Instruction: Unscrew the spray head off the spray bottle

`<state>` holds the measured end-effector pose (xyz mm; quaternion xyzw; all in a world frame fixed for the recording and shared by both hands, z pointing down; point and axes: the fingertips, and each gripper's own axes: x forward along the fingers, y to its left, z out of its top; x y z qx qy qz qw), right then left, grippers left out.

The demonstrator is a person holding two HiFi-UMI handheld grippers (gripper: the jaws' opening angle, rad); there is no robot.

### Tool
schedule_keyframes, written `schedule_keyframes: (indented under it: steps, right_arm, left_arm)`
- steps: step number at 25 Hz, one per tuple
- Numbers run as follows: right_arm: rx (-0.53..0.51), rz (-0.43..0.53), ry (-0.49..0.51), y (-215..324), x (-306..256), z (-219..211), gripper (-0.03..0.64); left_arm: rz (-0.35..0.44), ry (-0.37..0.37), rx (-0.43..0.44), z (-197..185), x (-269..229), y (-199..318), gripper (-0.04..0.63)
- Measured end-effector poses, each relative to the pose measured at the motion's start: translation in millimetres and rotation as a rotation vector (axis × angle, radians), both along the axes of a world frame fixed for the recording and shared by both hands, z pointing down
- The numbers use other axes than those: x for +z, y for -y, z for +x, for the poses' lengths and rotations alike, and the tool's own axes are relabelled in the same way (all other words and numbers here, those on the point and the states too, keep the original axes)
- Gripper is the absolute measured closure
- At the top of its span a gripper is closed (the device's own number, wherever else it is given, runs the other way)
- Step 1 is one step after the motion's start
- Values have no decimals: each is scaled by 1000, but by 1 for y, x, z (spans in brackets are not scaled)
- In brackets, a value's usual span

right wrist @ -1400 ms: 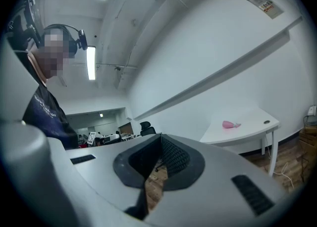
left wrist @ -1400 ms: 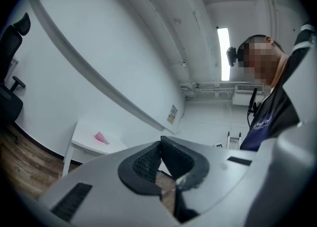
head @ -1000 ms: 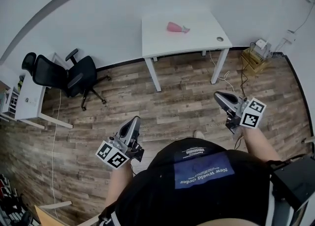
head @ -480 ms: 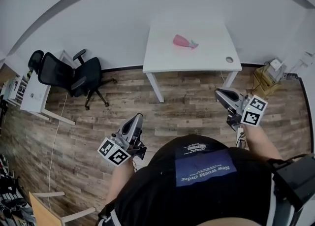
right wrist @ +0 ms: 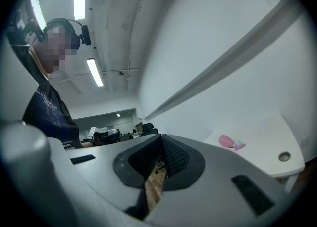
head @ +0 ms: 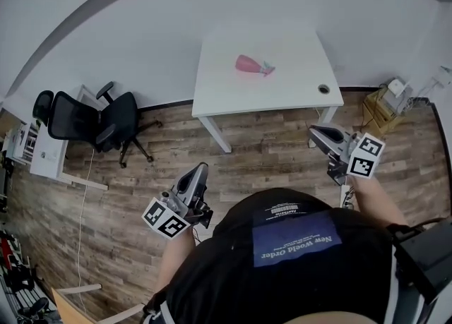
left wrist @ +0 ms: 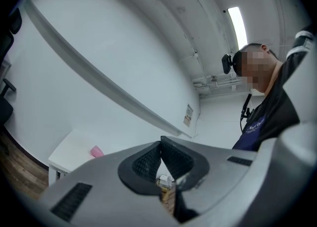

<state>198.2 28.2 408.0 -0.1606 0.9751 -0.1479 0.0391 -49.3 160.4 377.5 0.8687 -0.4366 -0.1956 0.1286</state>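
Well, in the head view the pink spray bottle lies on its side near the middle of the white table, its spray head pointing right. It is probably light, smooth plastic that may roll, so one hand-held gripper should pinch the body and the other the collar under the head. The left hand-held gripper and the right hand-held gripper hang over the wood floor on the near side, well apart from the bottle.

In the left gripper view the jaws are pressed together on nothing, with the bottle far off to the left.

In the right gripper view the jaws are likewise pressed together and empty, with the bottle far off to the right.
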Motion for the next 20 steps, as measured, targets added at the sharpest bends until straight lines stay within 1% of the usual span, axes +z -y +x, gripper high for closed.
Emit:
schedule_keyframes:
  steps: [5,8,12,14,16,18,20]
  right_arm:
    - [37,-7,-21,28,6,-12,621]
    - [73,-4,-47,46,9,-24,621]
    - [169,1,-62,73,6,-39,621]
    - [222,-5,-61,88,2,-48,621]
    - [261,1,-61,104,-6,-64,621]
    - [287,10,-51,121,-13,-84,621]
    - [303,13,-44,136,-17,-106,621]
  left_arm:
    - [-8,-46,29,-20,11,38,604]
    - [-1,-61,74,-37,15,70,604]
    - [9,-106,157,-67,16,119,604]
    - [12,-103,212,-79,12,146,604]
    - [22,-78,262,-94,7,170,604]
    - [33,-62,292,-115,3,192,604]
    - [36,-68,310,-138,1,214,604]
